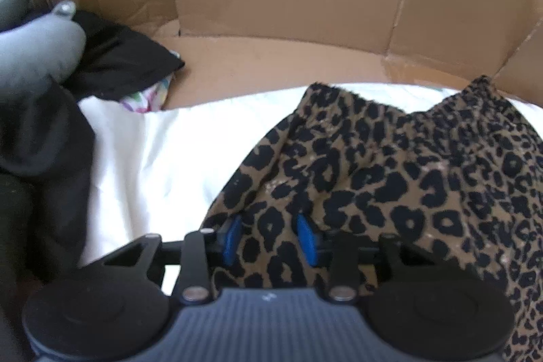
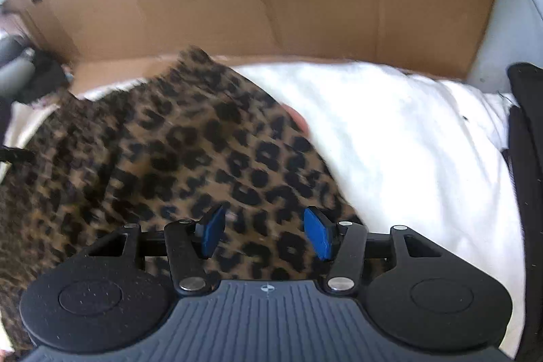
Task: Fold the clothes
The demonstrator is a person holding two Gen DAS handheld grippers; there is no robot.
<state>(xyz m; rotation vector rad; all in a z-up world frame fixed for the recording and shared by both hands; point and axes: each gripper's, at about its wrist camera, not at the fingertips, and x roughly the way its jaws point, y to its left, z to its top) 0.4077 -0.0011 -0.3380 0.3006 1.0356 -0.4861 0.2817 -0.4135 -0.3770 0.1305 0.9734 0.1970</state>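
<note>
While both tongs, left [image 1: 269,238] and right [image 2: 264,233], gape over the skirt [image 1: 390,178], slippery cloth could bunch.

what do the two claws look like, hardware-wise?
Both alike: left claw and right claw have blue pads on black linkage arms with silver rivets, a grey ribbed body between two black round discs, and a small white mark on it. No cables visible.
</note>
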